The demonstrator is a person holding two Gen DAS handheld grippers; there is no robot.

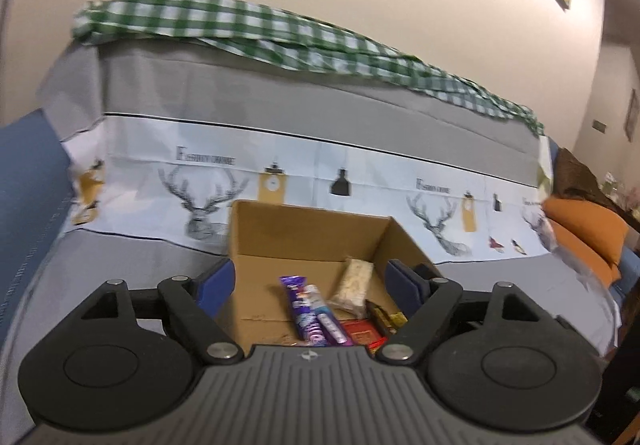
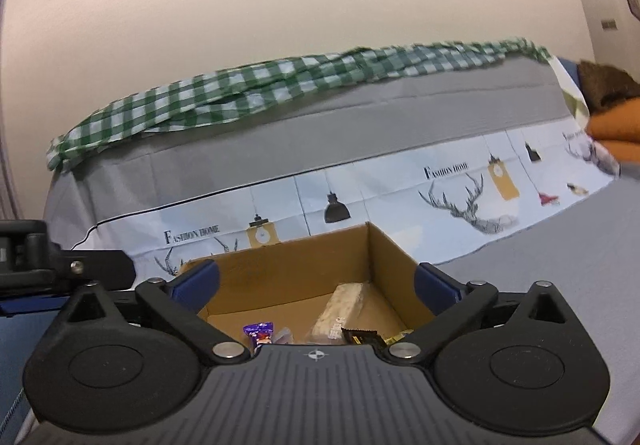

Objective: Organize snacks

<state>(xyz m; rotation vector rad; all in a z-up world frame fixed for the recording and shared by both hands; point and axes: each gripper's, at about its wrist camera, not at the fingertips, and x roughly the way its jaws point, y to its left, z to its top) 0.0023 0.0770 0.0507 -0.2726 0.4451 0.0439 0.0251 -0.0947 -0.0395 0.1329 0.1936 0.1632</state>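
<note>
An open cardboard box (image 1: 304,233) sits on a grey sofa seat. It holds several snacks: a purple wrapped bar (image 1: 306,309), a pale rice-crisp bar (image 1: 354,285), a red packet (image 1: 362,333) and a dark bar (image 1: 380,315). My left gripper (image 1: 310,285) is open and empty above the box's near side. In the right wrist view the box (image 2: 304,265) holds the pale bar (image 2: 342,305), the purple bar (image 2: 260,335) and a dark bar (image 2: 362,337). My right gripper (image 2: 316,287) is open and empty above the box.
The sofa back wears a grey and white deer-print cover (image 1: 280,149) with a green checked cloth (image 1: 240,29) on top. Orange cushions (image 1: 584,237) lie at the right. The left gripper's body (image 2: 36,261) shows at the left of the right wrist view.
</note>
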